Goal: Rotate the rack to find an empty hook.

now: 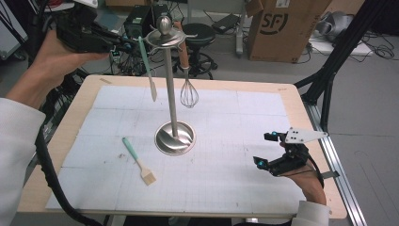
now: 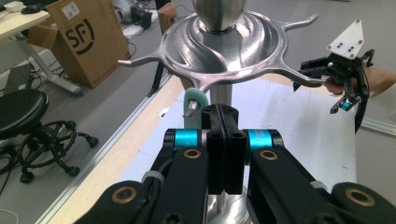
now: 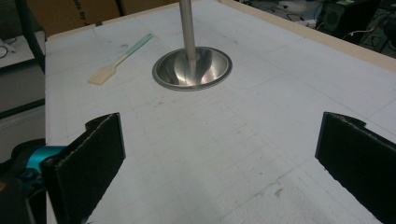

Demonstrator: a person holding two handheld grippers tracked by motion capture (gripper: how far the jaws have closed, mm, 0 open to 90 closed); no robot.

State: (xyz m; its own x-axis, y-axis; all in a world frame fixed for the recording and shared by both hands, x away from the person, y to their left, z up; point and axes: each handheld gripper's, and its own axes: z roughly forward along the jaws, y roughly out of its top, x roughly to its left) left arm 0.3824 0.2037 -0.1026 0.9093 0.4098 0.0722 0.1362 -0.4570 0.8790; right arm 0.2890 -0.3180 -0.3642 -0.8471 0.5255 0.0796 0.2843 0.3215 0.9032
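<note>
Left gripper (image 2: 223, 154): jaws pressed together, raised at the stand's top (image 2: 224, 46), just beside the hanging green spatula (image 1: 147, 66).
Right gripper (image 1: 272, 149): jaws spread wide, low over the worktop (image 1: 263, 84).
Pastry brush (image 1: 138, 160): flat beside the stand's base.

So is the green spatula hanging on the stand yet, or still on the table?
Hanging: the green spatula dangles upright from the stand top, blade off the table. The left tool is shut beside its handle.
</note>
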